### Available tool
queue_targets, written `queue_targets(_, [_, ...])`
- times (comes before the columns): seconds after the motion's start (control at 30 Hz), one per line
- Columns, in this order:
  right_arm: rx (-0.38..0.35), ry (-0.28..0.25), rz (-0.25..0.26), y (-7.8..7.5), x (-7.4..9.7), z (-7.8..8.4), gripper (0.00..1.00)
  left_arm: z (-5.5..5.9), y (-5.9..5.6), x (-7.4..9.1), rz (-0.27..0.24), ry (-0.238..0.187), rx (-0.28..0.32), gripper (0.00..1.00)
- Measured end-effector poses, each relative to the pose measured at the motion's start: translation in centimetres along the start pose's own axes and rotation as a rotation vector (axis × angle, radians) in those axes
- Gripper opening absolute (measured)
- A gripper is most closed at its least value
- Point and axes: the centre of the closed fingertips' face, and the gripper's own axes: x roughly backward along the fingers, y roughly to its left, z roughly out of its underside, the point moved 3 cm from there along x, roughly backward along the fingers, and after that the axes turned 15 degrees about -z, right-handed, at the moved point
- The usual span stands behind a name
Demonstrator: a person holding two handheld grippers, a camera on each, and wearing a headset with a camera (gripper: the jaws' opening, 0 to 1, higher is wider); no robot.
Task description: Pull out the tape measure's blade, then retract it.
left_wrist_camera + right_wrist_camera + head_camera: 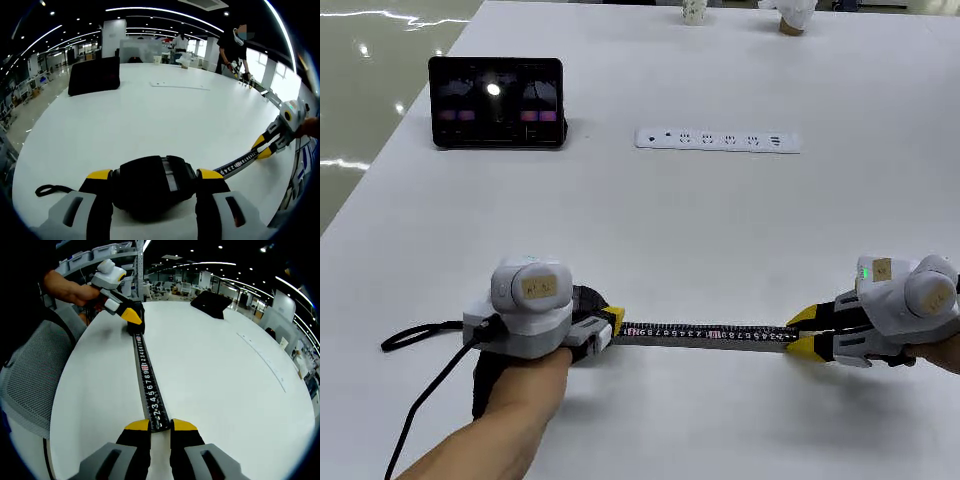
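Tape measure case (586, 298) is sitting low on the left of the head view, on the white table (720, 230). The left gripper (605, 332) is clamping it. In the left gripper view the two yellow-tipped jaws are standing wide apart, one pressing on each side of the black body, which is taking up the whole gap between them.

The blade (705, 331) is running out of the case toward the right of the head view, low over the tabletop and roughly level. Its printed scale is facing up, and the numbers are reading clearly in the right gripper view.

The right gripper (804, 332) is holding the blade's free end at the lower right of the head view. Its jaws are standing almost closed, leaving only a thin gap, and the blade tip is lying pinched in that gap at the bottom centre of the right gripper view. The two grippers are well apart, with the drawn-out blade spanning between them.

A black strap (415, 335) is trailing on the table at the left edge, and a dark cable (430, 400) is dropping toward the lower left corner. A dark tablet (497, 100) is standing propped in the upper left, and a white power strip (717, 140) is lying flat in the upper middle.
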Motion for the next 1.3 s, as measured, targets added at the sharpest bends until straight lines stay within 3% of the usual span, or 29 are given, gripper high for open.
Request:
queue_targets(0.43, [-0.001,-0.006,0.010,0.01,0.00,0.03,0.11,-0.11,0.14,0.06,-0.009,0.009,-0.008,0.59])
queue_targets(1.3, [0.035,0.049,0.004,0.03,-0.23,-0.55,0.11,0.03,0.22,0.13,-0.004,0.011,0.005,0.58])
